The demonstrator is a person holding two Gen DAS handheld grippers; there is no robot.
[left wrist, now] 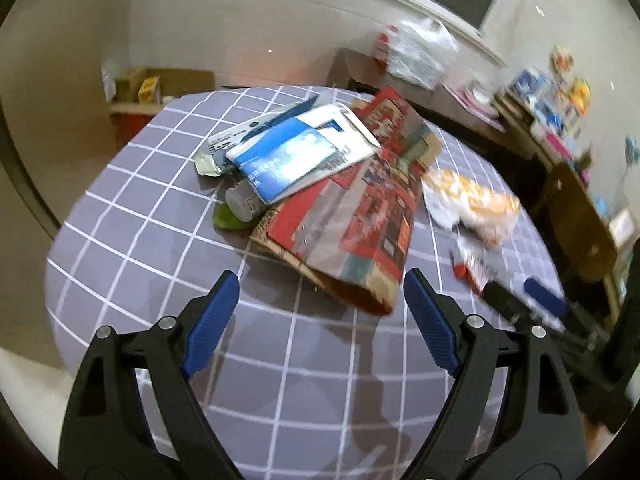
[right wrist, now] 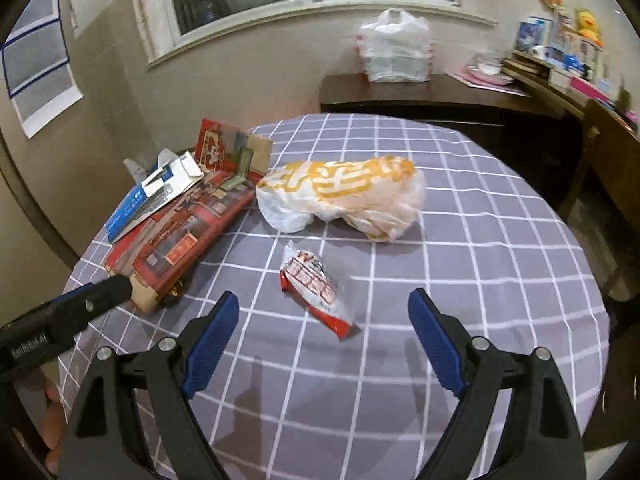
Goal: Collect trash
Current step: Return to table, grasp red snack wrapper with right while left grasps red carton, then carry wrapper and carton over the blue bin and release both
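Observation:
A red printed paper bag [left wrist: 352,216] lies flat on the round table, with a blue-and-white carton [left wrist: 300,152] on top of it. My left gripper [left wrist: 322,294] is open and empty just in front of the bag's near end. In the right wrist view the bag [right wrist: 180,236] is at the left, a white-and-orange plastic bag [right wrist: 344,196] lies in the middle, and a red-and-white snack wrapper [right wrist: 316,288] lies nearer. My right gripper [right wrist: 324,312] is open and empty, with the wrapper between and just beyond its fingertips.
The table has a grey checked cloth [right wrist: 480,264]. A grey tube [left wrist: 242,200], a green scrap [left wrist: 230,220] and a foil scrap [left wrist: 206,166] lie by the carton. A dark sideboard [right wrist: 420,96] with a white plastic bag [right wrist: 396,48] stands behind; cluttered shelves [right wrist: 568,60] are at the right.

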